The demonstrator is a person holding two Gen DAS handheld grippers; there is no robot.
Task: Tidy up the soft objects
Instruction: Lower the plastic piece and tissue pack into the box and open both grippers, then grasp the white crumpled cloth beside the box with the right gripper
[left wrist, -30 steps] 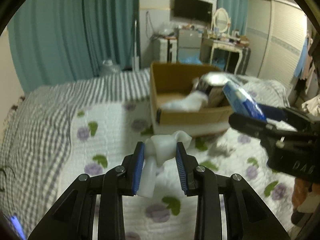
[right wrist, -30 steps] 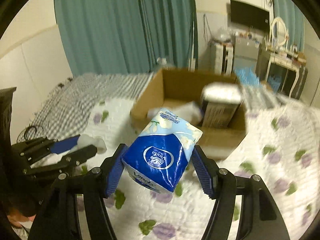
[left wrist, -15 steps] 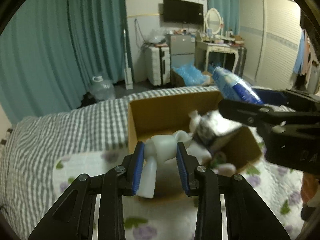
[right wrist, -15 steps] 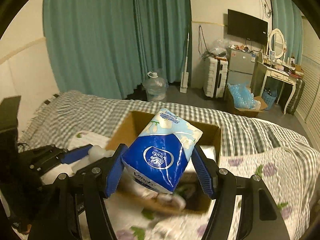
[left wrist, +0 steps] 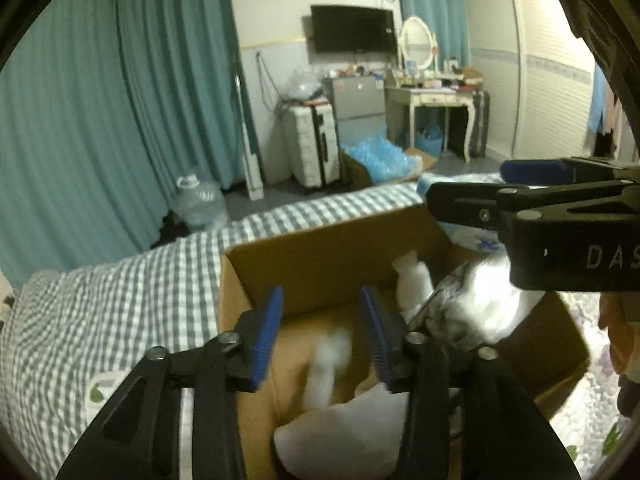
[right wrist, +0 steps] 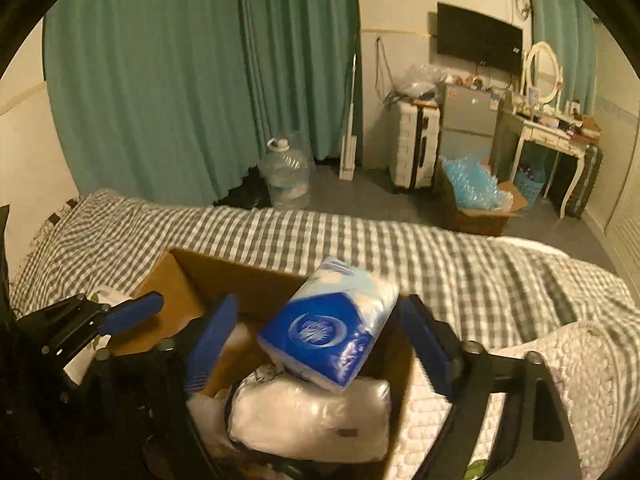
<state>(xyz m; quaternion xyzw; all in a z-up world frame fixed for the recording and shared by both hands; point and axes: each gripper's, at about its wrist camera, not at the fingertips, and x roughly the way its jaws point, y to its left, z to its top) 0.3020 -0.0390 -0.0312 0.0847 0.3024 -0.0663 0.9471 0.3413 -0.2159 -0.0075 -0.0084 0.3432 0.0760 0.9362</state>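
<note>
In the lower centre of each wrist view, the left gripper and the right gripper stand spread, gripping nothing; a blurred white object and a blue tissue pack sit between their fingers over the cardboard box, gingham bedspread beyond

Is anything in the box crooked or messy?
Yes. The blue tissue pack sits tilted on the white bag in the cardboard box, between the open right gripper, not lying flat.

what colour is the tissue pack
Blue and white tissue pack, clearest in the right wrist view.
</note>
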